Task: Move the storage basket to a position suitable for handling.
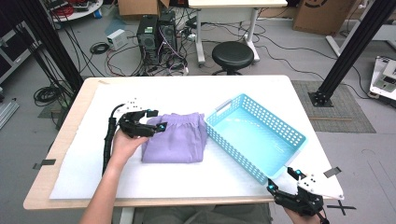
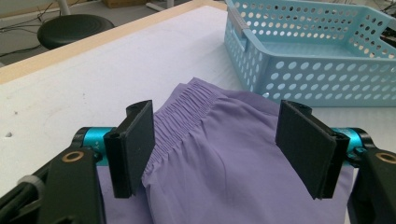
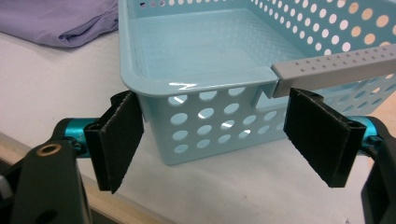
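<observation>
Here, a folded purple garment (image 1: 175, 138) is seen lying flat on the white worktop (image 1: 187, 93), just left of a blue basket (image 1: 254, 133), its right edge near the basket's wall. The left tool (image 1: 156, 120) is held over the garment's left edge, jaws spread wide with the elastic waistband between them and not pressed. The right tool (image 1: 282, 179) is held at the near right edge of the worktop, jaws wide, pointed at the basket's near corner, beside its grey handle (image 3: 334, 70). The basket is empty.
</observation>
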A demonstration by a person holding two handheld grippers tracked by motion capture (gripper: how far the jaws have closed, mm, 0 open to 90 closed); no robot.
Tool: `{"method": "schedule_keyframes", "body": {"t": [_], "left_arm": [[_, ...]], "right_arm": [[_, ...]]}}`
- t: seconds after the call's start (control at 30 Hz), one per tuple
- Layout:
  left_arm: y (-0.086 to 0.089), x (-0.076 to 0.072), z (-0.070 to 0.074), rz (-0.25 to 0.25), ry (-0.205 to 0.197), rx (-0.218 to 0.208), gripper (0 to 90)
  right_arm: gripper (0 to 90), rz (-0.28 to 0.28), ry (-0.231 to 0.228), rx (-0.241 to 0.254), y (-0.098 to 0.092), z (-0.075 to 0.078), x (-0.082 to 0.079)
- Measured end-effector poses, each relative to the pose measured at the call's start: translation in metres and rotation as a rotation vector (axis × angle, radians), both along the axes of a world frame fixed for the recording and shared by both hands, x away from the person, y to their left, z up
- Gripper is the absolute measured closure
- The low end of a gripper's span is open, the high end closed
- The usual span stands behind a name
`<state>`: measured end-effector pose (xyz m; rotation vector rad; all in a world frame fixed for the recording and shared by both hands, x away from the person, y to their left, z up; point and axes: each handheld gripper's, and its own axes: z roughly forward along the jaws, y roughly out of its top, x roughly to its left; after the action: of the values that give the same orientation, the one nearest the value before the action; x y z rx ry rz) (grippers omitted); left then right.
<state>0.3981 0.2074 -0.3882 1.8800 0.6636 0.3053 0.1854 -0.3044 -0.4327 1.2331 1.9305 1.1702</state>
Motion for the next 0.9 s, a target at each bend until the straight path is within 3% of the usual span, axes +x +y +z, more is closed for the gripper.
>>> {"method": "schedule_keyframes", "body": {"t": [0.13, 0.23, 0.4, 0.6, 0.63, 0.9], "left_arm": [[-0.001, 0.0, 0.0, -0.002, 0.002, -0.001, 28.5], [-0.003, -0.001, -0.001, -0.005, -0.001, -0.002, 28.4], [-0.005, -0.001, -0.001, -0.017, 0.005, -0.003, 28.5], [-0.011, -0.001, -0.002, -0.036, 0.011, -0.004, 28.5], [-0.012, -0.001, -0.003, -0.039, 0.011, -0.002, 28.5], [-0.016, 0.0, -0.004, -0.048, 0.018, 0.008, 28.5]], "right_arm": [[20.8, -0.008, 0.01, 0.005, -0.004, 0.0, 0.004], [26.3, -0.032, 0.004, 0.004, -0.01, 0.001, 0.007], [26.3, -0.038, 0.018, 0.032, -0.017, 0.001, 0.011], [27.1, -0.026, 0.021, 0.01, -0.008, -0.001, 0.017], [32.0, -0.032, 0.02, 0.006, -0.006, -0.001, 0.021], [41.3, -0.061, 0.014, 0.017, -0.001, -0.001, 0.031]]}}
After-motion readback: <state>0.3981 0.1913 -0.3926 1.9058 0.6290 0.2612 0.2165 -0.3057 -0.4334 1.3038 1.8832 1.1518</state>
